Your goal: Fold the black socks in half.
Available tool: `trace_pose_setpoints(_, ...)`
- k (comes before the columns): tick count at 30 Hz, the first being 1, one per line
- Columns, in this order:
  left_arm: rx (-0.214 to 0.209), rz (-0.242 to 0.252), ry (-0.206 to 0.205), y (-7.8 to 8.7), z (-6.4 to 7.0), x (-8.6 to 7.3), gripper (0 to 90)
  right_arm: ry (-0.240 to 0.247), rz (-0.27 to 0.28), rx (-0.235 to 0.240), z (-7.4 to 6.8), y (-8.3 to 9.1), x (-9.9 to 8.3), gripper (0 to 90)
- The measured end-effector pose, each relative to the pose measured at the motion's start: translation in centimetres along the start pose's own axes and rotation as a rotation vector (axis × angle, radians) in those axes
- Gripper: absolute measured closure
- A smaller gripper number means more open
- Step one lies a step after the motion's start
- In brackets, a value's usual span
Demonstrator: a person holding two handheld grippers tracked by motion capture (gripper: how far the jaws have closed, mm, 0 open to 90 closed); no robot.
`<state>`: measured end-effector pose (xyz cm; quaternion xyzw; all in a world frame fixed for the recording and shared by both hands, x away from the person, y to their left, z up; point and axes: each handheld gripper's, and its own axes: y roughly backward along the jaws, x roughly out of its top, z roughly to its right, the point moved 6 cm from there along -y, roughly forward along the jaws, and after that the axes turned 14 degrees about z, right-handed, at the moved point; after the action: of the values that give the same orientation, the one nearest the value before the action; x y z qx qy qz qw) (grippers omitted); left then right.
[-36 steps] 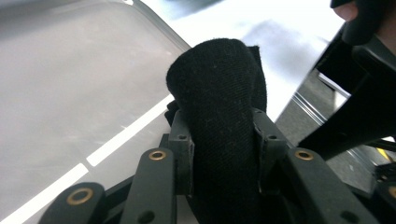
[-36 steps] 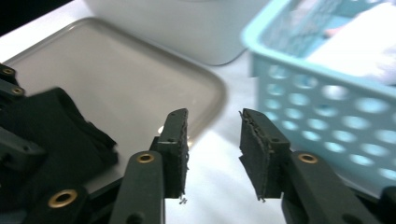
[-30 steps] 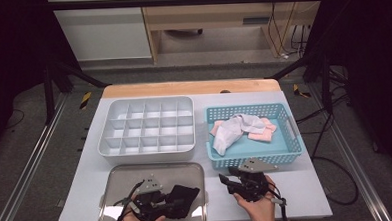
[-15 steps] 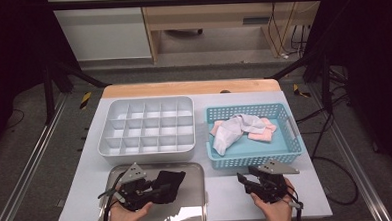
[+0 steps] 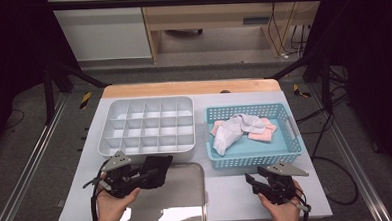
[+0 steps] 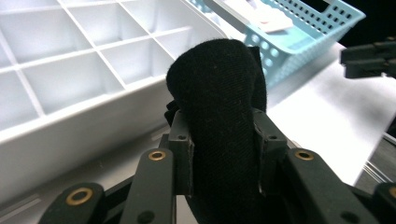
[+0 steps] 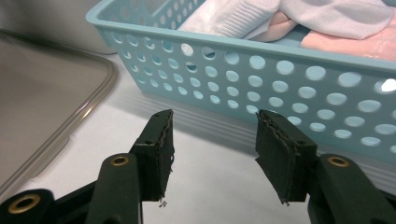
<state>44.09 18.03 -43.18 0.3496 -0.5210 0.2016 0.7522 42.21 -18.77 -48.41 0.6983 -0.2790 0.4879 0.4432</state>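
**Black sock carried toward the divided tray**

Here, a rolled black sock point(image 6: 217, 116) sits clamped between the jaws of the left gripper point(image 5: 137, 177), just in front of the near wall of the white divided tray point(image 5: 146, 148). That tray serves as the landmark. A second ago the left gripper was lower and further right, over the clear lid point(image 5: 173, 201) that lies in front of the tray; now it has moved up to the tray's near left edge, so I judge the sock is about to go into a front compartment. All compartments in sight look empty.

To the tray's right stands a blue basket point(image 5: 256, 160) holding white and pink socks point(image 5: 237, 129). The right gripper point(image 5: 270, 183) has pulled back from the basket's front wall toward the person; its jaws stand apart, holding nothing.

Bare table lies between lid and basket, giving room to move. The tray's wall rises directly ahead of the sock, so it must lift over that rim.
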Motion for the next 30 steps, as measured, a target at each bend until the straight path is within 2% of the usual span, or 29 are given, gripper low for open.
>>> trace_pose_setpoints(7, 0.033, 0.019, 0.004, 0.2, -1.4, 1.2, 65.0, 0.001, -0.001, 0.001, -0.1, 0.0, 0.0, 47.0)
trace_pose_setpoints(19, 0.102, 0.066, 0.015, 0.7, -4.5, 4.6, 65.0, 0.002, -0.008, 0.012, -0.4, -0.1, -0.2, 47.1)
trace_pose_setpoints(25, 0.13, 0.056, 0.03, -0.1, -6.3, 5.5, 65.0, 0.004, -0.008, 0.015, -0.5, -0.1, -0.2, 47.4)
trace_pose_setpoints(30, 0.18, 0.026, 0.037, -1.0, -8.8, 5.5, 65.0, 0.008, -0.017, 0.022, -0.5, -0.3, -0.3, 48.2)
